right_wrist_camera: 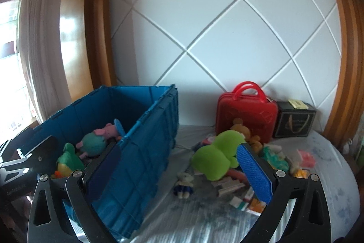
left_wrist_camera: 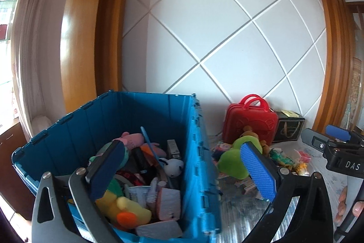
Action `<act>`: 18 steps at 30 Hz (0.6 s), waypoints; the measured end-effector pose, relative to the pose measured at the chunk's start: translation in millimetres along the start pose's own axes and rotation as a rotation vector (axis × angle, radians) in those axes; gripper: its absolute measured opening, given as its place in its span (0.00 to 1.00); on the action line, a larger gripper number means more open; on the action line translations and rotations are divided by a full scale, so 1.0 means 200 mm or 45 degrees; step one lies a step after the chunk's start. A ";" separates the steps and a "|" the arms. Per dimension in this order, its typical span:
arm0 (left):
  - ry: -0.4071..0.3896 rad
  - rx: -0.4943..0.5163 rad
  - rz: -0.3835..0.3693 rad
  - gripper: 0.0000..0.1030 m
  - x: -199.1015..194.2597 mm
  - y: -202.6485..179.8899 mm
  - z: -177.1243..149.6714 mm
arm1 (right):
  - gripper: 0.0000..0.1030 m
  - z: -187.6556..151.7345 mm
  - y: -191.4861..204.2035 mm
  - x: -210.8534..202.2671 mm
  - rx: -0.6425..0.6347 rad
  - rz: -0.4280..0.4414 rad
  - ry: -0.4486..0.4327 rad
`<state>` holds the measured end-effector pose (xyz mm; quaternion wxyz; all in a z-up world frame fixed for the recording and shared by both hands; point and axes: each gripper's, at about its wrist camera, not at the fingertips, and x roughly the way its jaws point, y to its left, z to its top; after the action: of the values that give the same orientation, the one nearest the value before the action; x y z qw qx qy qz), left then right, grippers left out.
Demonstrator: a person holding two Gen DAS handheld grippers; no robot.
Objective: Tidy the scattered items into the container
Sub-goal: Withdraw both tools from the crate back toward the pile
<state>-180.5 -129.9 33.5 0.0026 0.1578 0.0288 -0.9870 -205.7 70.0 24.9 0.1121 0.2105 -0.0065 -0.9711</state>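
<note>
A blue plastic crate (left_wrist_camera: 200,152) (right_wrist_camera: 147,152) holds several toys, among them a yellow rubber duck (left_wrist_camera: 127,211) and a pink plush (left_wrist_camera: 133,139). My left gripper (left_wrist_camera: 182,172) is open and empty above the crate's right wall. My right gripper (right_wrist_camera: 179,174) is open and empty over the bed, between the crate and a pile of scattered items. The pile has a green plush (right_wrist_camera: 216,156) (left_wrist_camera: 234,161), a small bear doll (right_wrist_camera: 184,183), small boxes (right_wrist_camera: 248,199) and a brown teddy (right_wrist_camera: 243,130).
A red toy case (right_wrist_camera: 246,115) (left_wrist_camera: 250,122) and a dark box (right_wrist_camera: 294,122) stand against the white panelled wall. The right gripper shows at the left wrist view's right edge (left_wrist_camera: 336,142). A curtain (right_wrist_camera: 38,49) and window are at left.
</note>
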 end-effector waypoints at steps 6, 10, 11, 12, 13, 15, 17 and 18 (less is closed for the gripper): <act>0.050 0.042 -0.075 1.00 0.04 -0.44 -0.09 | 1.00 -0.10 -0.46 -0.11 0.083 -0.079 0.016; 0.127 0.037 -0.102 1.00 0.10 -0.72 -0.21 | 1.00 -0.19 -0.74 -0.15 0.111 -0.107 0.056; 0.143 0.036 -0.104 1.00 0.12 -0.78 -0.24 | 1.00 -0.22 -0.81 -0.15 0.117 -0.112 0.069; 0.160 0.033 -0.104 1.00 0.14 -0.83 -0.27 | 1.00 -0.24 -0.87 -0.16 0.121 -0.119 0.084; 0.179 0.028 -0.107 1.00 0.15 -0.89 -0.31 | 1.00 -0.27 -0.93 -0.16 0.123 -0.125 0.097; 0.227 0.029 -0.116 1.00 0.19 -0.98 -0.37 | 1.00 -0.32 -1.04 -0.15 0.137 -0.134 0.130; 0.265 0.043 -0.114 1.00 0.23 -1.05 -0.41 | 1.00 -0.36 -1.13 -0.13 0.154 -0.138 0.164; 0.289 0.056 -0.105 1.00 0.26 -1.09 -0.43 | 1.00 -0.38 -1.17 -0.12 0.165 -0.141 0.179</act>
<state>-206.8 92.6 -52.2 -0.0446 0.2673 0.0135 -0.9625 -203.3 306.5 -48.8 0.0446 0.2851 -0.0499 -0.9561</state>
